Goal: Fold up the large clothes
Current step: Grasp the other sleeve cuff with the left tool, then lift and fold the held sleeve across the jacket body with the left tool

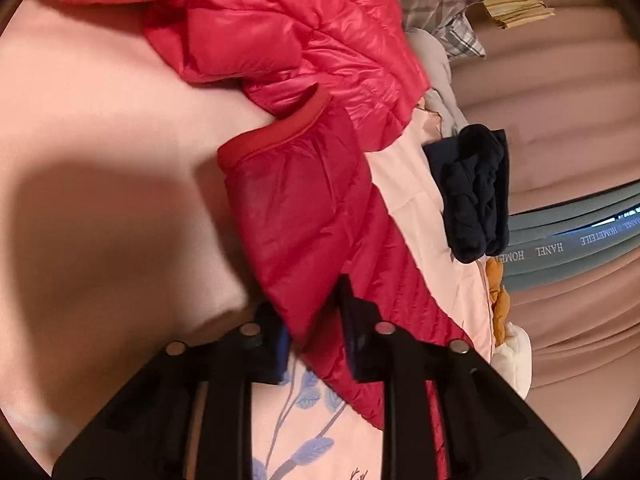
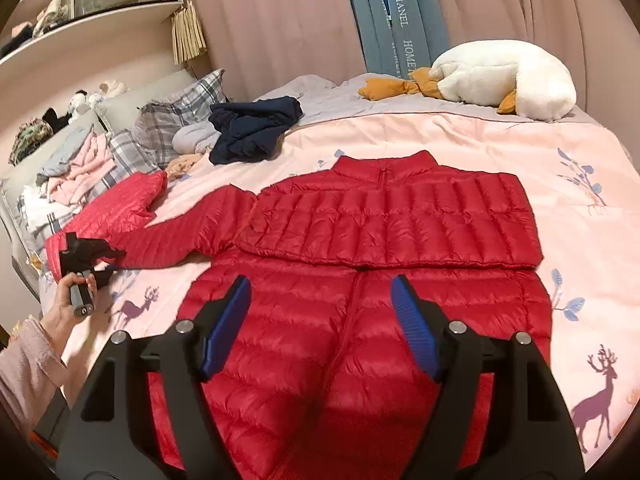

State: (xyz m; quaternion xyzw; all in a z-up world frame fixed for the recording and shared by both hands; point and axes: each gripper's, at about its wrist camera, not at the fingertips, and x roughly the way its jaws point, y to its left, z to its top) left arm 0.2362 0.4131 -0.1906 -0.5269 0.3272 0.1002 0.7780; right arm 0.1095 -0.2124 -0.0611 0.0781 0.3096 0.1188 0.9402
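Red down jacket (image 2: 372, 264) lies spread flat on the pink printed bedspread (image 2: 480, 136), collar toward 12 o'clock in the right wrist view, with its upper part folded down over the body so a straight folded edge runs across the middle. One sleeve extends out toward 9 o'clock, reaching the left gripper (image 2: 105, 261), which a bare hand (image 2: 70, 304) in a pink cuff holds by the handle at the 8 o'clock edge of the frame. Left wrist view: the sleeve (image 1: 296, 216), ending in a red ribbed cuff (image 1: 276, 132) at about 11 o'clock of centre, passes between the two black fingers, and the left gripper (image 1: 314, 332) has its jaws clamped on the sleeve fabric; the blue pads are mostly buried in cloth. Right gripper (image 2: 320, 312) hovers above the lower half of the jacket near the zip line, jaws well apart, nothing between the blue ribbed pads (image 2: 412, 324); whether the tips touch the fabric cannot be told. Beyond the jacket, at 11 o'clock, a crumpled navy garment (image 2: 252, 128) sits on the bedspread just beside plaid pillows (image 2: 176, 116). A white goose plush (image 2: 504, 76) with orange beak and feet lies at 1 o'clock against the pink curtain (image 2: 280, 16). A heap of pink and grey clothes (image 2: 76, 168) rests at 9 to 10 o'clock near the headboard.
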